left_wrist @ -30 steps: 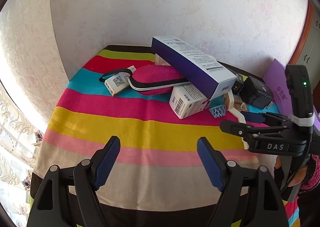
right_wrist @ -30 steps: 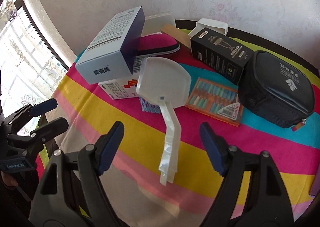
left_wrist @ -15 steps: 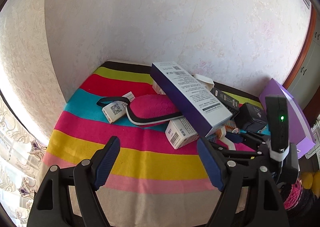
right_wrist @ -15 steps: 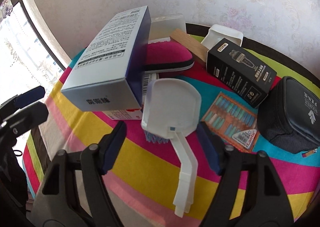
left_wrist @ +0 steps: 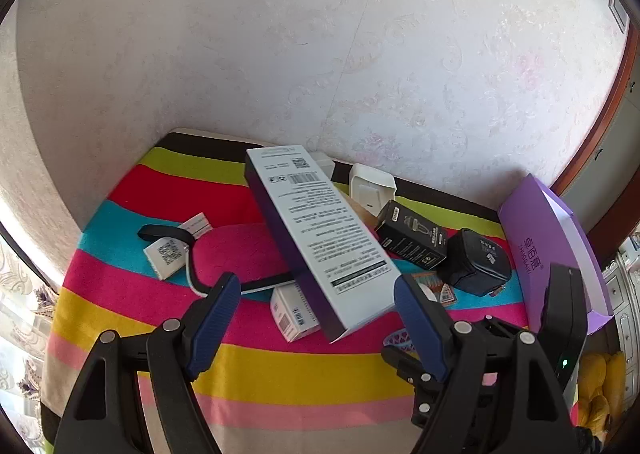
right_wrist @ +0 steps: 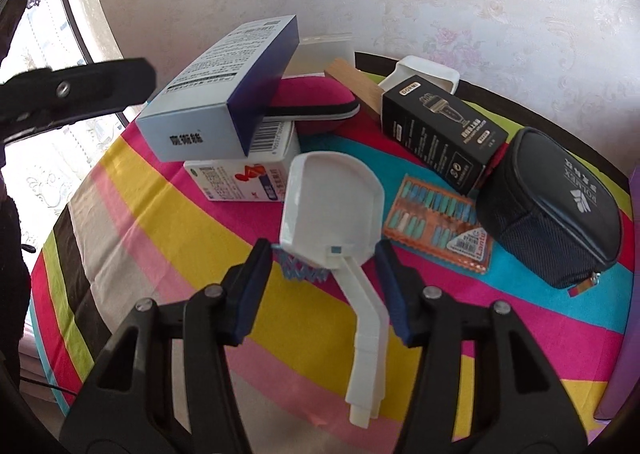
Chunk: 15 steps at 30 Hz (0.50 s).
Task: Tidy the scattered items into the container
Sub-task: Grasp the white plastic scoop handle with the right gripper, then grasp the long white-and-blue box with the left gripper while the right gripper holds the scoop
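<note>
A white toy basketball hoop (right_wrist: 332,210) with a blue net lies on the striped cloth. My right gripper (right_wrist: 326,286) is open, its fingers on either side of the hoop's backboard base and stem. A long white and navy box (left_wrist: 316,234) leans on a pink case (left_wrist: 240,254) and a small white box (left_wrist: 290,314). My left gripper (left_wrist: 316,318) is open and empty, above the long box's near end. A purple box (left_wrist: 556,246), the container, stands open at the right.
A black razor box (right_wrist: 440,130), a black zip pouch (right_wrist: 548,206), a card of coloured pieces (right_wrist: 436,222) and a white tray (right_wrist: 424,72) lie on the table. A small tagged white box (left_wrist: 168,254) lies left. Walls close the back.
My right gripper moved forward and down until its fingers flank the hoop's backboard. My left gripper rose and moved right, over the long box.
</note>
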Each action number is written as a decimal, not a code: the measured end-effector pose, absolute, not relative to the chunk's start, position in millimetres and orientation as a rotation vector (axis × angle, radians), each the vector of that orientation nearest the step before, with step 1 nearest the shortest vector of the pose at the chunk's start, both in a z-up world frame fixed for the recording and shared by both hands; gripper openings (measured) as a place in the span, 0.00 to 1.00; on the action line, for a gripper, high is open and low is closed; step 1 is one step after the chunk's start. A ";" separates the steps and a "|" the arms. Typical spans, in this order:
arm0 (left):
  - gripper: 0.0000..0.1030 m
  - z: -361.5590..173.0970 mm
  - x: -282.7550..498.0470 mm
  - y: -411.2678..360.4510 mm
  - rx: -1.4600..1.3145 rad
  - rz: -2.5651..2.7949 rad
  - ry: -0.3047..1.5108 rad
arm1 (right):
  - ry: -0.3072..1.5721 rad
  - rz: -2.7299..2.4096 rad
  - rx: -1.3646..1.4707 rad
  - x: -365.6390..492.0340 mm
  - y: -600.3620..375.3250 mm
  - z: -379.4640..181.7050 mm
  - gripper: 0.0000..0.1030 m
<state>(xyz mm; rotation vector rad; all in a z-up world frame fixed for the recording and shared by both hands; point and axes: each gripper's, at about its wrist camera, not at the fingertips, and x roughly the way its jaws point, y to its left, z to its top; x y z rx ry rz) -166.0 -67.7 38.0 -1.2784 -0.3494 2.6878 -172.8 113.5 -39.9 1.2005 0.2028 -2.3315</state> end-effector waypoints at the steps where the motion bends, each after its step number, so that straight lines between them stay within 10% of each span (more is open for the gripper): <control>1: 0.78 38.2 -170.7 -63.7 -1.284 2.680 -0.360 | 0.204 -2.335 1.199 -170.7 116.5 -38.8 0.54; 15: 0.77 11.9 -223.2 -41.9 -1.399 2.775 -0.391 | 0.142 -2.328 1.190 -164.5 125.2 -40.7 0.54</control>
